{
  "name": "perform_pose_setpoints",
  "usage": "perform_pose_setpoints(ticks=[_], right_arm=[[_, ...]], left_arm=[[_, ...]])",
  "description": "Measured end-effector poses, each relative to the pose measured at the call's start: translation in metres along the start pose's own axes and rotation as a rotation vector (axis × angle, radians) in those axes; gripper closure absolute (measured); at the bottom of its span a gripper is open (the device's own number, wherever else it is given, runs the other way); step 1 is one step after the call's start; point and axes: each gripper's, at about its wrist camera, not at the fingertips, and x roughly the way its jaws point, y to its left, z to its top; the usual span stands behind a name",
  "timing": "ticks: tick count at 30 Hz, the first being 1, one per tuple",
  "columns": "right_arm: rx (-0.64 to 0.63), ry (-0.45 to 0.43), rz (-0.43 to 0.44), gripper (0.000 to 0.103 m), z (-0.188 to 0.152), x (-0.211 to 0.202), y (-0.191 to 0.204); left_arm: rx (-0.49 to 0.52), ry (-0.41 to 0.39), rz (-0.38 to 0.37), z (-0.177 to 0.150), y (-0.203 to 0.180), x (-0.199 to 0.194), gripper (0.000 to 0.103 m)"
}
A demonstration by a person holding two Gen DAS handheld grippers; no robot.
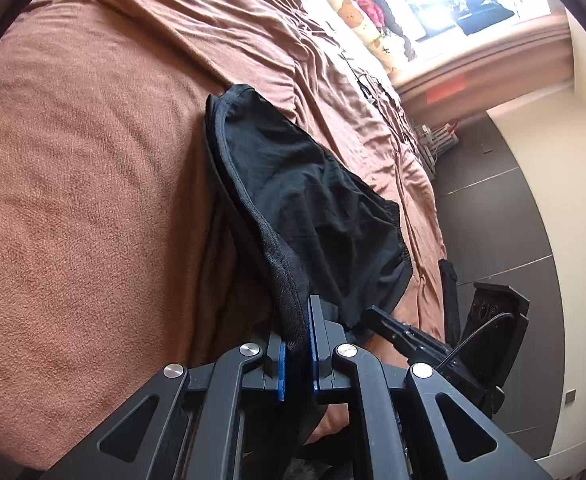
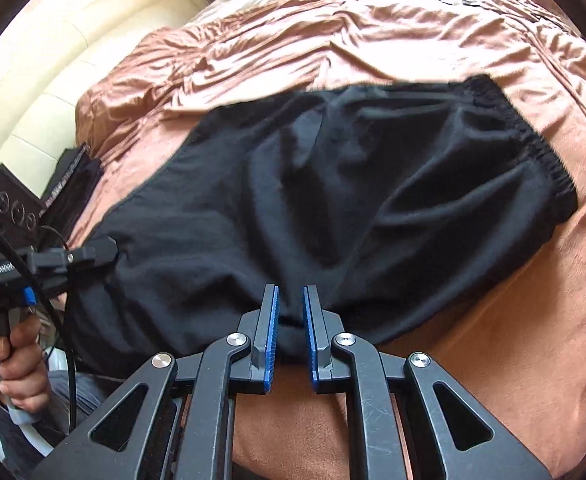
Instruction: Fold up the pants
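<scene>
Left wrist: pants (image 1: 293,184) apparently between hand-held gripper (image 1: 297,344) pads.

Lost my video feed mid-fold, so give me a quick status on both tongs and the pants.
Left tongs shut on black fabric pants hem. Right tongs shut on the near edge. Pants on brown bedspread, nothing in the way.

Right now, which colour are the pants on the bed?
The pants are plain black; the right wrist view shows them best, spread on the brown bedcover.
</scene>
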Motion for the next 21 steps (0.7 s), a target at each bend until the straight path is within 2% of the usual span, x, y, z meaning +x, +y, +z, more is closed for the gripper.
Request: perform_pose_setpoints(ticks=[4,8,13,17,21], right_arm=[[0.01,-0.04,-0.004,0.094,0.022,-0.004,-0.005],[0.025,-0.009,0.033,0.094,0.038,0.015,-0.006],[0.017,0.038,0.04,0.094,0.056,0.05,-0.002],[0.004,0.032,0.046,0.094,0.067,0.064,-0.005],[0.057,0.019,0.024,0.094,0.065,0.07,-0.017]], left_arm=[[-0.011,0.0,0.004,0.004,-0.008,0.003,0.094],[-0.028,-0.004,0.006,0.003,-0.012,0.003,0.094],[-0.081,-0.014,0.033,0.0,-0.004,0.003,0.094],[-0.117,-0.024,0.053,-0.005,0.004,0.001,0.095],[-0.126,-0.034,0.053,-0.005,0.003,-0.002,0.095]])
